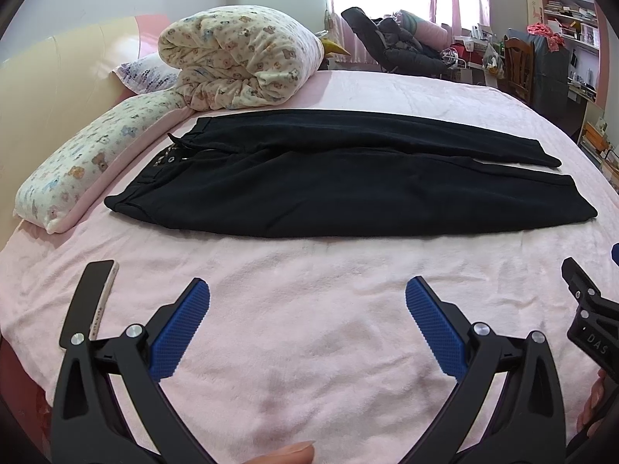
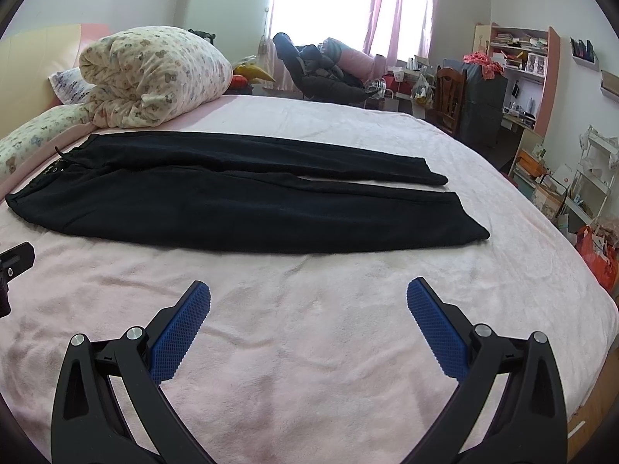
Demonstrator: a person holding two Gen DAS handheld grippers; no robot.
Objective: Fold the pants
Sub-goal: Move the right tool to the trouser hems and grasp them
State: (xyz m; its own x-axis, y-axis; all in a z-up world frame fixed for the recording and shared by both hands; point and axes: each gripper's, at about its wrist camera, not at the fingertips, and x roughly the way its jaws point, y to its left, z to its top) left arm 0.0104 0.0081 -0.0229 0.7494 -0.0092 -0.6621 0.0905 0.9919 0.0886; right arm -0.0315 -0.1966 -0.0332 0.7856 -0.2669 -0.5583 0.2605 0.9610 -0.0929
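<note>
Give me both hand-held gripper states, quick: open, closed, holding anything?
Left hand-held gripper: open, holding nothing, above the pink blanket.
Right hand-held gripper: open, holding nothing, short of the black pants.

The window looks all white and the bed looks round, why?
Right wrist view: daylight overexposes the bright curtained window, washing it white. Both views: the fisheye lens bends the pink fleece-covered bed into a curve and leaves dark corners.
</note>
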